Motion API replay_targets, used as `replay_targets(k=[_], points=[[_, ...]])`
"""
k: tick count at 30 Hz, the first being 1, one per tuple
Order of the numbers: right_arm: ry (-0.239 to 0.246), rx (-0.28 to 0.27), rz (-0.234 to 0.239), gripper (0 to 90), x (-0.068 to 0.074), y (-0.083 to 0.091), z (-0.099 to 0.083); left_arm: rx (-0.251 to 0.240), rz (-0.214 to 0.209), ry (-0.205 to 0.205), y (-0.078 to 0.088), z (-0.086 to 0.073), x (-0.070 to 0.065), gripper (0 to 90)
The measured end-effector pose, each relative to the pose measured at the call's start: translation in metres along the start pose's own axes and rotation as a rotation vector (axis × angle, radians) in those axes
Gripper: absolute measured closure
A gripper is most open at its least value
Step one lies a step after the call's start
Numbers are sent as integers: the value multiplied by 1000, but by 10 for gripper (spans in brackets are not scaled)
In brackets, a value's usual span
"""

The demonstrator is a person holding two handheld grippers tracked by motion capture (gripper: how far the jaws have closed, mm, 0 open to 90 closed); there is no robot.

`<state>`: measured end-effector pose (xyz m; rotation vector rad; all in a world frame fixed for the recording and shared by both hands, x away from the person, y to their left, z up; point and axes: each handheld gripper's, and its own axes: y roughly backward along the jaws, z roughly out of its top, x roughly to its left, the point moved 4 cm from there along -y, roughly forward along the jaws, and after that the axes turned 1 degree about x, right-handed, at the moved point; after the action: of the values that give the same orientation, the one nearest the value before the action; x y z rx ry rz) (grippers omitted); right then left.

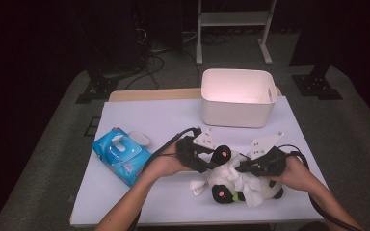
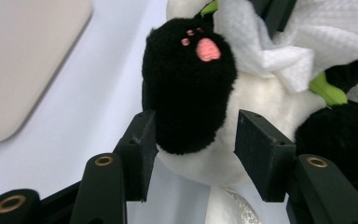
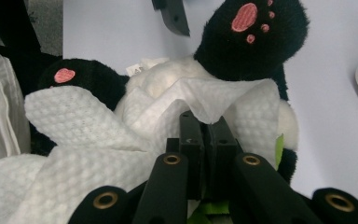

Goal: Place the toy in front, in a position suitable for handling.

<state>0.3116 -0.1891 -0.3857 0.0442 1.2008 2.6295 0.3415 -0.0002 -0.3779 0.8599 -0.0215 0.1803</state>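
Note:
A black-and-white panda plush point(image 1: 224, 180) lies on the white table point(image 1: 173, 115), near its front edge. In the left gripper view one black hind paw point(image 2: 189, 84) with pink pads sits between the jaws of my left gripper point(image 2: 196, 128). The left pad lies against the paw and the right pad stands a little off it. My right gripper point(image 3: 204, 123) is shut on a white embossed wipe point(image 3: 84, 126) draped over the plush's belly. In the high view the left gripper point(image 1: 213, 158) and right gripper point(image 1: 244, 167) meet over the toy from either side.
A blue pack of wet wipes point(image 1: 120, 154) with its lid flipped up lies at the left of the table. An empty white bin point(image 1: 238, 98) stands at the back, right of centre. Beyond the table are dark floor, cables and a rack.

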Motion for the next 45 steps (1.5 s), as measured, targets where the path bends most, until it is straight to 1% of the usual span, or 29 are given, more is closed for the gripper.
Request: replay_targets(k=[4, 5, 6, 8, 11, 12, 13, 15, 18, 19, 20, 22, 24, 27, 29, 30, 34, 36, 39, 40, 42, 45], points=[[6, -2, 2, 866, 4, 0, 0, 19, -9, 0, -12, 3, 1, 451], [10, -2, 2, 866, 4, 0, 0, 13, -14, 12, -15, 4, 1, 452], [13, -4, 4, 865, 5, 1, 0, 8, -13, 13, -17, 5, 1, 470], [12, -8, 4, 865, 4, 2, 1, 2, -1, -4, -17, 7, 2, 536], [23, -19, -2, 866, 1, 4, 7, -12, 39, -32, -14, 9, 1, 609], [24, -22, -4, 866, 0, 4, 10, -17, 45, -35, -13, 9, 1, 623], [32, -25, -2, 867, -1, 4, 11, -27, 48, -42, -12, 10, 1, 631], [33, -42, -2, 867, -3, 7, 17, -34, 46, -56, -7, 12, 2, 637], [49, -52, -13, 867, -6, 11, 26, -31, 57, -81, 1, 13, 2, 638], [48, -50, -16, 867, -7, 12, 28, -35, 62, -85, 3, 13, 2, 637], [57, -53, -20, 867, -9, 13, 30, -34, 64, -91, 7, 12, 2, 637], [54, -55, -30, 867, -13, 16, 31, -40, 68, -89, 11, 10, 2, 637], [38, -52, -38, 867, -17, 18, 30, -38, 66, -94, 14, 7, 3, 637], [18, -50, -38, 867, -26, 20, 25, -36, 62, -93, 13, 2, 3, 637], [9, -45, -37, 867, -27, 20, 23, -38, 58, -88, 12, 1, 3, 636], [-3, -30, -22, 867, -29, 19, 18, -37, 56, -86, 11, -1, 3, 635], [-16, 6, 14, 871, -26, 13, 15, -31, 56, -84, 9, -1, 4, 621], [-14, 18, 25, 873, -24, 8, 15, -33, 55, -80, 8, -1, 4, 621], [-17, 23, 27, 874, -20, 6, 15, -27, 63, -88, 8, 0, 5, 625], [-18, 22, 27, 874, -19, 6, 15, -28, 67, -86, 8, 0, 5, 626], [-14, 20, 27, 875, -18, 5, 15, -34, 86, -86, 8, 3, 7, 630], [-23, 8, 22, 875, -18, 7, 14, -41, 98, -80, 8, 4, 9, 634]])
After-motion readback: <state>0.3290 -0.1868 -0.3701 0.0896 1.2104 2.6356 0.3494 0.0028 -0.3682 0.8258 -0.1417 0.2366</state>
